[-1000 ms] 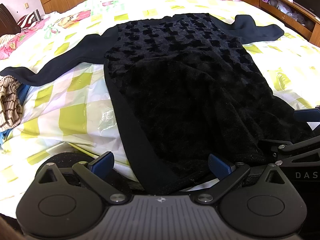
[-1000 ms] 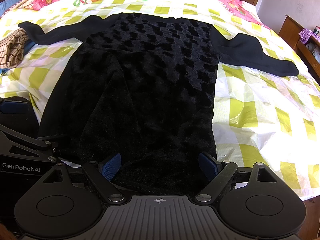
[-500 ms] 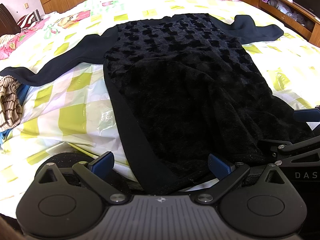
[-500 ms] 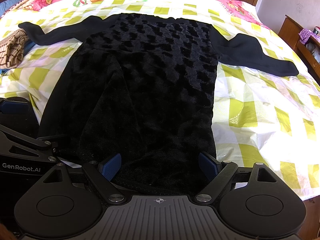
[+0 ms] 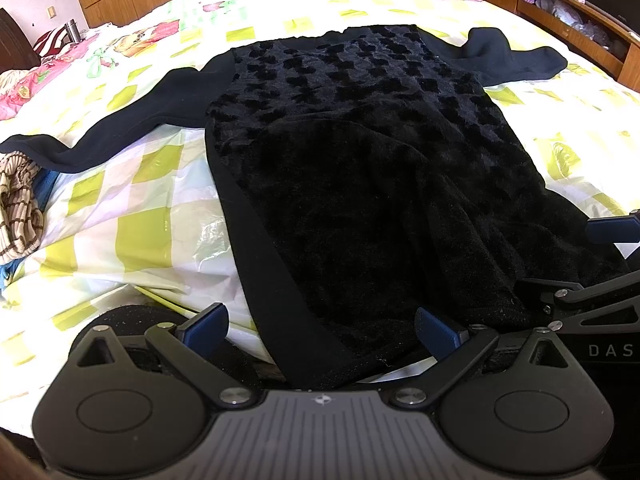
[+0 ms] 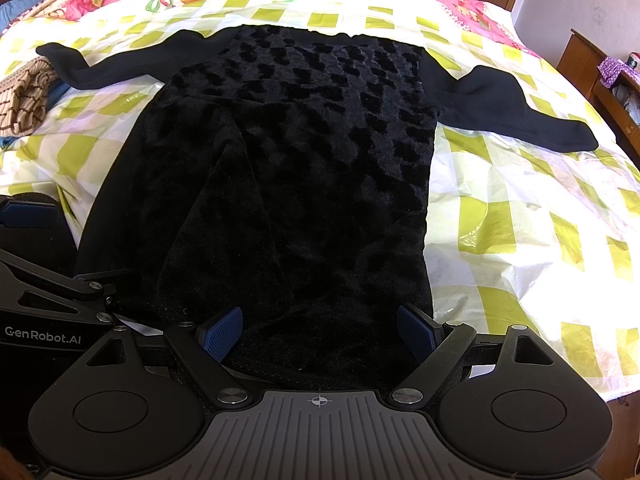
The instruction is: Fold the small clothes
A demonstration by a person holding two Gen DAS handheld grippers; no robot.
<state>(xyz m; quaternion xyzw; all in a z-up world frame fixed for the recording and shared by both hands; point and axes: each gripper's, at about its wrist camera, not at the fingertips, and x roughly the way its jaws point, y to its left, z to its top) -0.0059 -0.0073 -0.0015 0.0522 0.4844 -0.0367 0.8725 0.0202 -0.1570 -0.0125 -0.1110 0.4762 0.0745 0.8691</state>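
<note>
In the right wrist view, white lettering "GenRobot.AI" stands on the black side of the left gripper [image 6: 36, 248], at the picture's left edge. In the left wrist view, the letters "DAS" stand in pale print on the black body of the right gripper [image 5: 612, 248], cut off by the picture's right edge.

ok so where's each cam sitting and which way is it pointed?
Left wrist: on the left gripper at the near left hem of the black sweater, facing up the bed; own open fingers show, right gripper at the right edge.
Right wrist: on the right gripper at the near right hem, same heading; own open fingers show, left gripper at the left edge.
Shared: sweater, bed, striped cloth, each other's gripper.
</note>
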